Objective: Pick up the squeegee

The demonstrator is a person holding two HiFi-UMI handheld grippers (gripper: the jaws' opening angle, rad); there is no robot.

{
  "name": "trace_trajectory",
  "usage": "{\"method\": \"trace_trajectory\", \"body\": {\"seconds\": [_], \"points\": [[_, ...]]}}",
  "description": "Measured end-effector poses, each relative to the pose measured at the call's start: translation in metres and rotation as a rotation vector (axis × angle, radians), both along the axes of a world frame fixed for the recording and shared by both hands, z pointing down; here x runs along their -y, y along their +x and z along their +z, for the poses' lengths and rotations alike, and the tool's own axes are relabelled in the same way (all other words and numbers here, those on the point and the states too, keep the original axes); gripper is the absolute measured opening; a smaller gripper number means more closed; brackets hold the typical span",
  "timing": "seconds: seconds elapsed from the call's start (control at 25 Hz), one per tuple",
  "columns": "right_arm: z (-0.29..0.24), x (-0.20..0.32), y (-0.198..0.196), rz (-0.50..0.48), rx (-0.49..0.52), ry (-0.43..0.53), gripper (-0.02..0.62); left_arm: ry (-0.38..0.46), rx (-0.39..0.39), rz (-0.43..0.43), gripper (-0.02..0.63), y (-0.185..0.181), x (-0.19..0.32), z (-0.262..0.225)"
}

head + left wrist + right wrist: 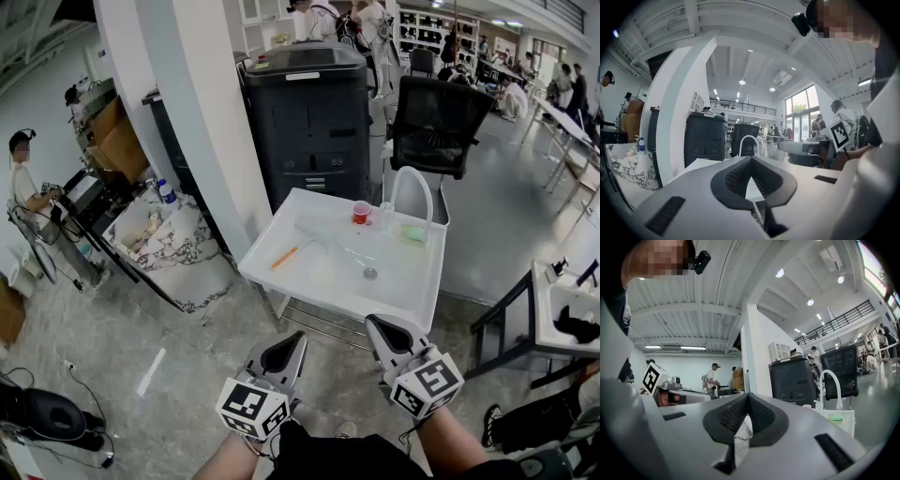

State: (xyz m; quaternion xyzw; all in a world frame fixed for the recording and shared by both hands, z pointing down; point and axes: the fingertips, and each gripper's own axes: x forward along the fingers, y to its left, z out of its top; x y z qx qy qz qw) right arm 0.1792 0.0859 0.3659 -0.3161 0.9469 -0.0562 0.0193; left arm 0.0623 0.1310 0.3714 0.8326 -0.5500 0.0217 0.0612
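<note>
At the far left of the head view a seated person (pixel 26 192) is seen; just to the right a marble-patterned table (pixel 183 258) is set, and a blue-capped bottle (pixel 167 192) is stood upright at its back edge; a white pillar (pixel 187 112) is placed between that table and a black copier (pixel 309 112).

In front of the copier a white sink unit (pixel 319 295) is stood; what is taken to be the squeegee (pixel 284 257), a slim orange-handled tool, is laid flat in the left part of the basin, well apart from both grippers and touched by neither; its blade cannot be made out clearly. Further right a drain (pixel 370 274) is seen in the basin floor; a red cup (pixel 361 213) is stood near the back wall, just left of a white arched faucet (pixel 411 169); a green sponge (pixel 413 232) is laid at the foot of the faucet. Behind the sink, to the right of the copier, a black office chair (pixel 439 122) is parked.

Below the front rim, clear of the sink, the left gripper (pixel 298 336) is held roughly level; its jaws are brought together tip to tip, with nothing caught between them. Beside it, the right gripper (pixel 372 321) is held the same way; its jaws are likewise closed on nothing.
</note>
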Motion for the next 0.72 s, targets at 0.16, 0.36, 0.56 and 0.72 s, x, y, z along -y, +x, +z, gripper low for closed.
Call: {"method": "trace_trajectory", "body": {"seconds": [0.16,0.36,0.56,0.72], "points": [[-0.004,0.002,-0.005,-0.004,0.013,-0.004,0.017,-0.005,-0.003,0.002,0.015,-0.005,0.002,-0.003],[-0.003,0.003,-0.008,-0.009,0.025,-0.008,0.017,-0.003,-0.001,0.006,0.017,-0.008,0.002,-0.001],[-0.007,0.01,-0.018,-0.012,0.033,-0.008,0.017,-0.005,0.003,0.009,0.017,-0.018,0.004,-0.003],[-0.008,0.015,-0.032,-0.015,0.039,-0.012,0.017,-0.011,0.004,-0.002,0.015,-0.032,0.006,-0.002]]}}
